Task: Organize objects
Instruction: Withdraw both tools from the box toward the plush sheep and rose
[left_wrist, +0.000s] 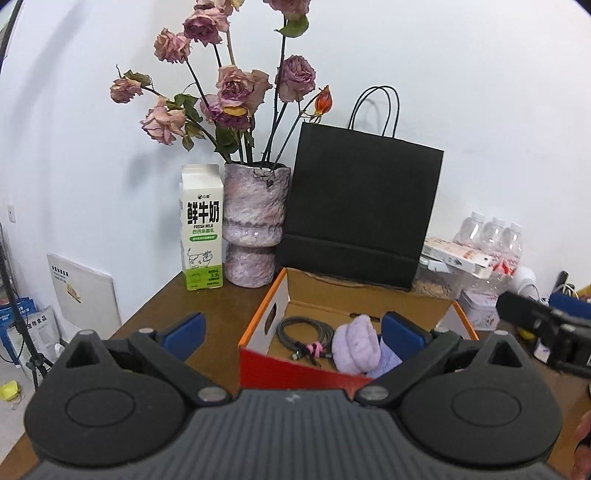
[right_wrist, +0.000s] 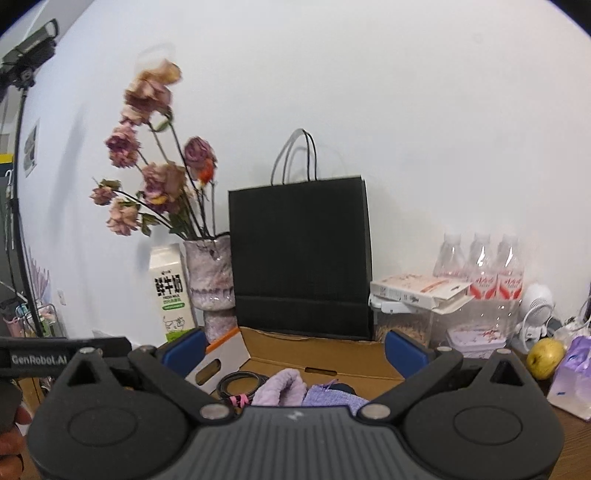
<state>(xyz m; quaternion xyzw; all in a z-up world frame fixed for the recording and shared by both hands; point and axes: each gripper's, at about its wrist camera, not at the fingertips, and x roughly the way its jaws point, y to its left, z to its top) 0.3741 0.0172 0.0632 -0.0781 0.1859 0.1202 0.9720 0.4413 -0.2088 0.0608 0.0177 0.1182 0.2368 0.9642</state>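
Fingers spread wide, empty on left gripper (left_wrist: 291, 328) and right gripper (right_wrist: 294, 345). Below, inside open cardboard box (left_wrist: 264, 314): coiled cable (left_wrist: 304, 330), lilac towel roll (left_wrist: 354, 345). Risk: snagging cable loops, or shoving box into vase (left_wrist: 255, 225).

Orange-edged box (left_wrist: 258, 321), lilac cloth (left_wrist: 354, 347) — black bag (left_wrist: 362, 214), mottled pink vase (left_wrist: 255, 225)
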